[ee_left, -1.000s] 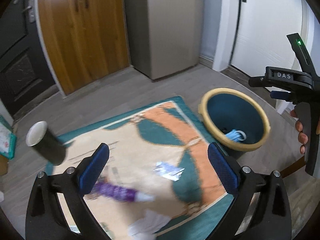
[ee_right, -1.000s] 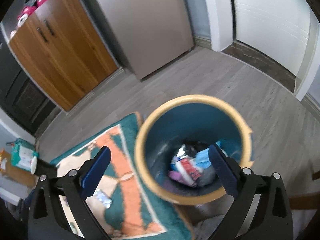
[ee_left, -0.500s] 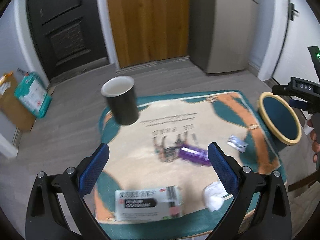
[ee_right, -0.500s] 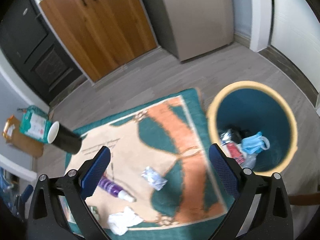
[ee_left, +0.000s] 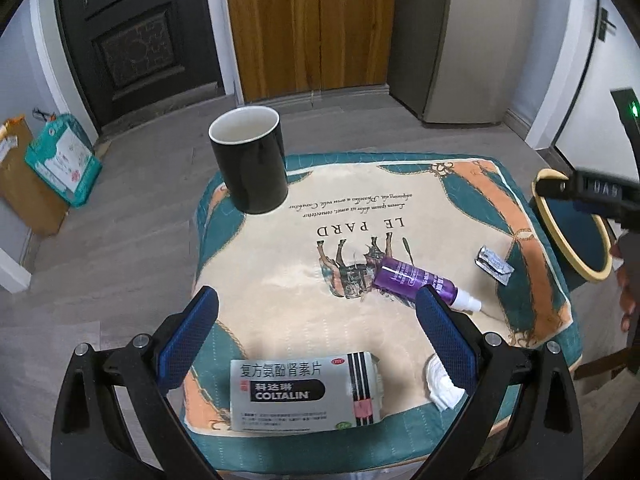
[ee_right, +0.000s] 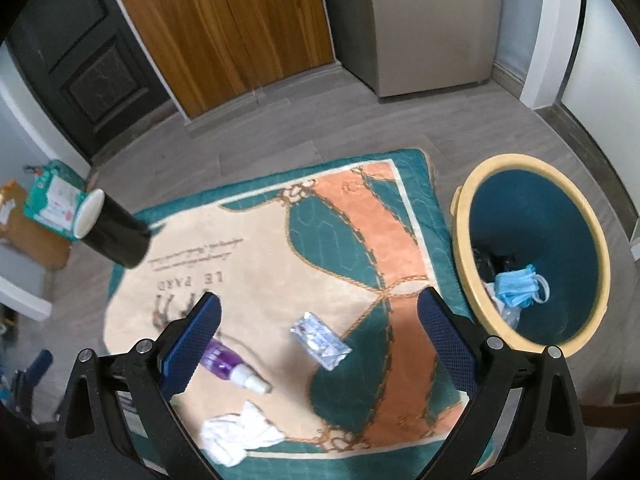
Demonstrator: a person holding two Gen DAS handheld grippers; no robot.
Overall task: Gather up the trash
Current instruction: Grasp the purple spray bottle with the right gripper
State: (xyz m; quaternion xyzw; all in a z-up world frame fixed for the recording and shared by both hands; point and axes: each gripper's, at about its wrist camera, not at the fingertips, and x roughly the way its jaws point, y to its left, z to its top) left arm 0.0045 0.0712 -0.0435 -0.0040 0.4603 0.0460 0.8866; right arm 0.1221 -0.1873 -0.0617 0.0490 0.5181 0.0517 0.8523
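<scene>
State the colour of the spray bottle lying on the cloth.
Purple, with a white nozzle: the spray bottle shows best in the left wrist view.

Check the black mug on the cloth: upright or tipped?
Upright. The black mug stands on its base at the patterned cloth's corner, its open white mouth facing up.

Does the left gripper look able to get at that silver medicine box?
Probably yes: the left gripper is open, and the silver medicine box lies flat on the cloth just below it, nothing over it.
</scene>
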